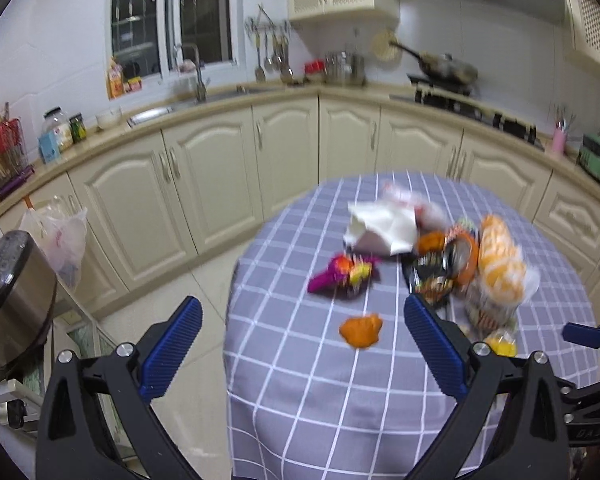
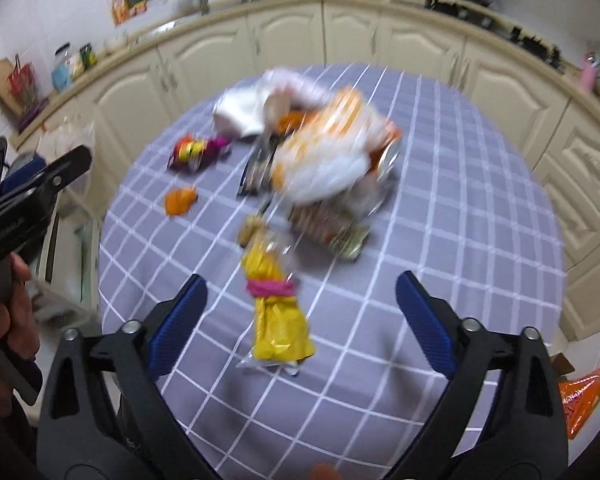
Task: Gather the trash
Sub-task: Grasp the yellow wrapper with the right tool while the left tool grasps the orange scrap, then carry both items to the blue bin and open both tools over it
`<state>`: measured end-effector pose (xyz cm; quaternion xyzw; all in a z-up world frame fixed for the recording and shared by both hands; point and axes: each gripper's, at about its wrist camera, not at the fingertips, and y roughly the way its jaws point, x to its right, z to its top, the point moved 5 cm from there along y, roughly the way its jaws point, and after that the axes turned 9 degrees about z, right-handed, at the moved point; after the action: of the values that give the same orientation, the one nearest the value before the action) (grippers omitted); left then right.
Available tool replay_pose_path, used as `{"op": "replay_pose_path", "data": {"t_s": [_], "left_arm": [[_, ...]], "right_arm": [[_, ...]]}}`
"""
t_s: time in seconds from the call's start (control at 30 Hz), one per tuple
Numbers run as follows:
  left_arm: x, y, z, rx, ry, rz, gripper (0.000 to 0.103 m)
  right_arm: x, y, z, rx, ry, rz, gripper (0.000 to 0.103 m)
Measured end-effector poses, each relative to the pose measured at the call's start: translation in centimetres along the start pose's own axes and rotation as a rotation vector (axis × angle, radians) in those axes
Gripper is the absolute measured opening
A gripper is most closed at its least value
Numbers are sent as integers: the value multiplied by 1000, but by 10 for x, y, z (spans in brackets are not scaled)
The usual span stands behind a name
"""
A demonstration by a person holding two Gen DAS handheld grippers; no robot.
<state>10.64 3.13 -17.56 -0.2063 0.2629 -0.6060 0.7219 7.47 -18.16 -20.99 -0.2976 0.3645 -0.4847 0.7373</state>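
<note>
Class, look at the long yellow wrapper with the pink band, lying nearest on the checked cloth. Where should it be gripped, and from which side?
Grip the long yellow wrapper at its narrow pink-banded waist, coming from above with pads across its width; it lies flat, lengthwise toward the open right tool.

Bare checked tablecloth (image 2: 460, 200) lies open right of the trash heap (image 2: 328, 168); the yellow wrapper (image 2: 276, 320) lies between the right gripper (image 2: 300, 300) fingers, blocking the near path.

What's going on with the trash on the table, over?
Left hand-held gripper open, empty. Right hand-held gripper open, above yellow wrapper, not touching. Trash pile and orange scrap on checked tablecloth. Nothing blocking.
</note>
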Motion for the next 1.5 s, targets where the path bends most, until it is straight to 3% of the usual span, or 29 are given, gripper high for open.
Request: {"op": "replay_pose_path", "data": {"t_s": [0.13, 0.2, 0.23, 0.27, 0.47, 0.57, 0.63, 0.67, 0.7, 0.73, 1.03, 1.2, 1.33, 1.5], "left_arm": [[9, 23, -14, -56, 32, -9, 99], [14, 33, -18, -80, 46, -19, 99], [21, 40, -18, -91, 57, -23, 99], [25, 46, -19, -101, 70, -28, 99], [47, 88, -25, -179, 157, -27, 99], [54, 104, -31, -239, 170, -66, 96], [58, 105, -32, -243, 160, -123, 82], [58, 104, -31, -241, 165, -132, 70], [62, 102, -29, -230, 183, -154, 48], [64, 101, -28, -227, 187, -164, 37], [64, 74, -35, -215, 167, -199, 37], [76, 21, -11, -104, 167, -224, 37], [112, -29, 8, -10, 193, -305, 37], [203, -85, 10, 45, 290, -515, 37]], "right_arm": [[3, 21, -5, -49, 9, 30, 69], [4, 28, -6, -71, 16, 47, 39], [5, 30, -7, -78, 20, 52, 30], [7, 29, -8, -72, 25, 60, 29], [27, 9, -12, -36, 59, 78, 28], [40, -6, -15, -5, 99, 85, 28], [50, -13, -15, 11, 122, 82, 28], [53, -17, -16, 18, 131, 81, 28], [59, -20, -16, 26, 142, 79, 28], [62, -22, -16, 31, 150, 78, 28], [99, -53, -19, 122, 226, 60, 28], [138, -85, -30, 196, 306, 35, 28], [181, -119, -51, 268, 396, 0, 28], [247, -163, -100, 335, 551, -86, 28]]}}
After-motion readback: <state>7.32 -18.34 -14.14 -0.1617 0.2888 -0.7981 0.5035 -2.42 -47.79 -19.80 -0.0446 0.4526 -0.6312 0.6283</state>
